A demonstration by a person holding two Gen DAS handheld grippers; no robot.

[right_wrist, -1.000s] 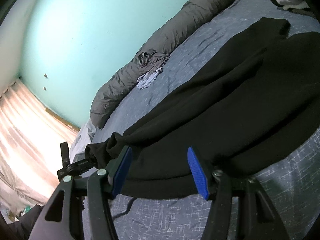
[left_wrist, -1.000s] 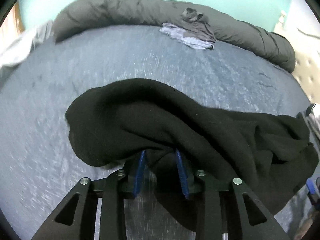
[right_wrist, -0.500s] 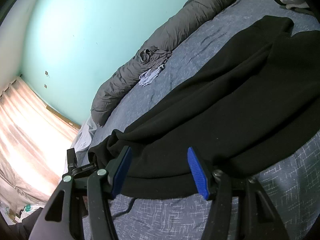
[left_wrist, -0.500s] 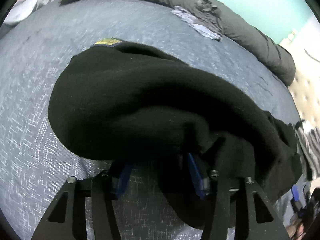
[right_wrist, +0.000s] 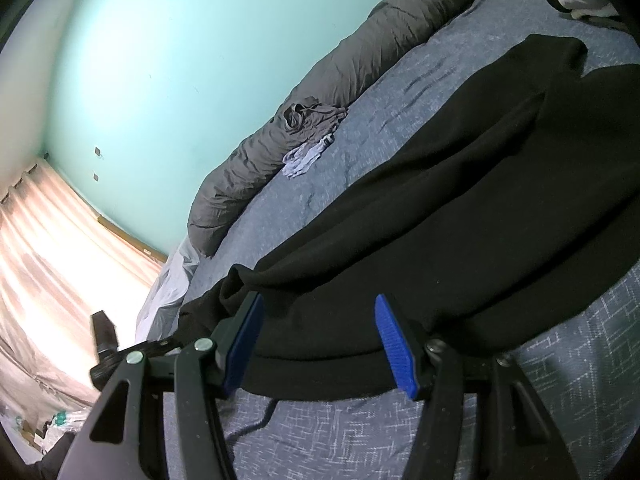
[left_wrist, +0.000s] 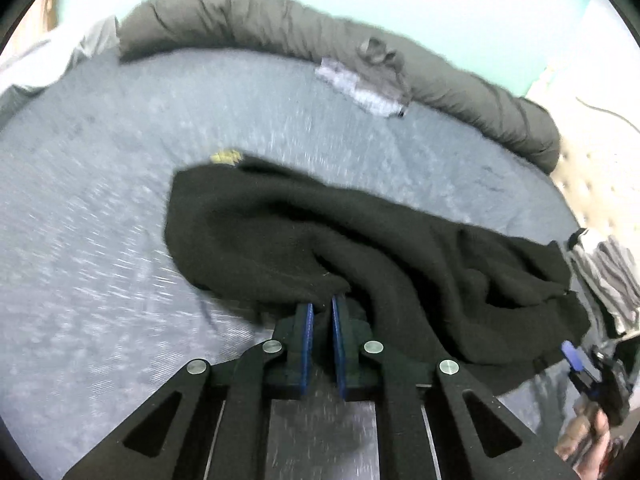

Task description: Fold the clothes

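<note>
A black sweater [left_wrist: 360, 248] lies bunched across the blue-grey bed [left_wrist: 100, 208], with a small yellow label [left_wrist: 226, 157] at its far edge. My left gripper [left_wrist: 321, 308] is shut on a fold of the sweater at its near edge, the blue pads almost together. In the right wrist view the sweater [right_wrist: 460, 208] lies spread out. My right gripper [right_wrist: 318, 320] is open, its blue pads on either side of the sweater's hem, gripping nothing. The right gripper also shows at the far right of the left wrist view [left_wrist: 588, 372].
A rolled dark grey duvet [left_wrist: 320, 36] runs along the far edge of the bed, with a small pile of grey and white clothes [left_wrist: 364, 84] against it. Striped clothes [left_wrist: 612, 276] lie at the right. A teal wall [right_wrist: 180, 60] and curtains [right_wrist: 48, 260] lie beyond.
My left gripper has closed its pads on the sweater fold and pulled back, so the sweater looks flatter and further away. The right gripper stays open at the hem.
</note>
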